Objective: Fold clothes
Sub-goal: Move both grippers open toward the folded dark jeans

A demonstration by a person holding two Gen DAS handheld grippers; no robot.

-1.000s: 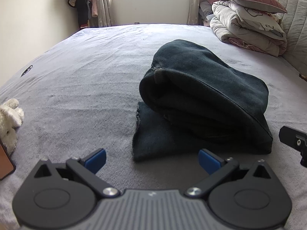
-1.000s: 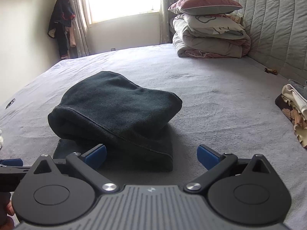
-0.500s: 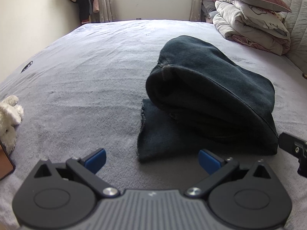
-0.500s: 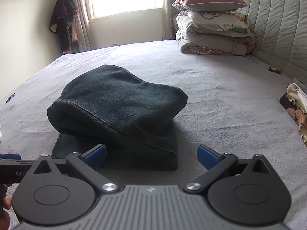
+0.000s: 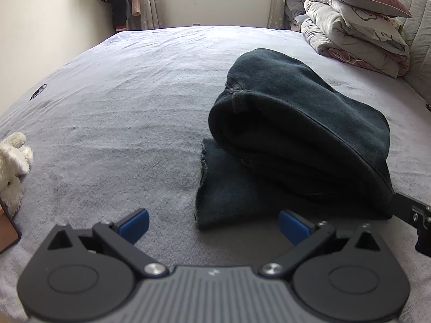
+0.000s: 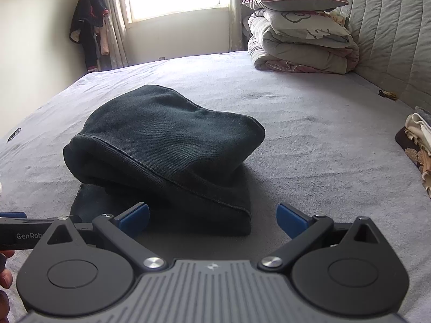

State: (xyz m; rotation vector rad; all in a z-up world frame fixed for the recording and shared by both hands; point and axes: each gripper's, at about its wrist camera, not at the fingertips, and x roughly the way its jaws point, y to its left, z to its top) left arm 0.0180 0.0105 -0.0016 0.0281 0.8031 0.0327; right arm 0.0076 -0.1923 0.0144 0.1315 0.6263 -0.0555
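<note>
A dark folded garment (image 5: 296,134) lies in a thick bundle on the grey bed, with one flat layer sticking out at its near edge (image 5: 229,188). My left gripper (image 5: 214,226) is open just short of that near edge, nothing between its blue pads. In the right wrist view the same garment (image 6: 167,145) sits ahead and slightly left. My right gripper (image 6: 212,219) is open, its left pad (image 6: 133,219) close to the garment's near edge. Neither gripper holds cloth.
Stacked quilts and a pillow (image 6: 299,32) sit at the bed's far right by the padded headboard (image 6: 393,40). A white plush toy (image 5: 12,169) lies at the left edge. Folded patterned cloth (image 6: 417,148) lies at the right. Clothes hang near the window (image 6: 89,32).
Both grippers have moved forward toward the garment, which looks larger and nearer in both views. Both stayed open. The garment itself has not shifted.
</note>
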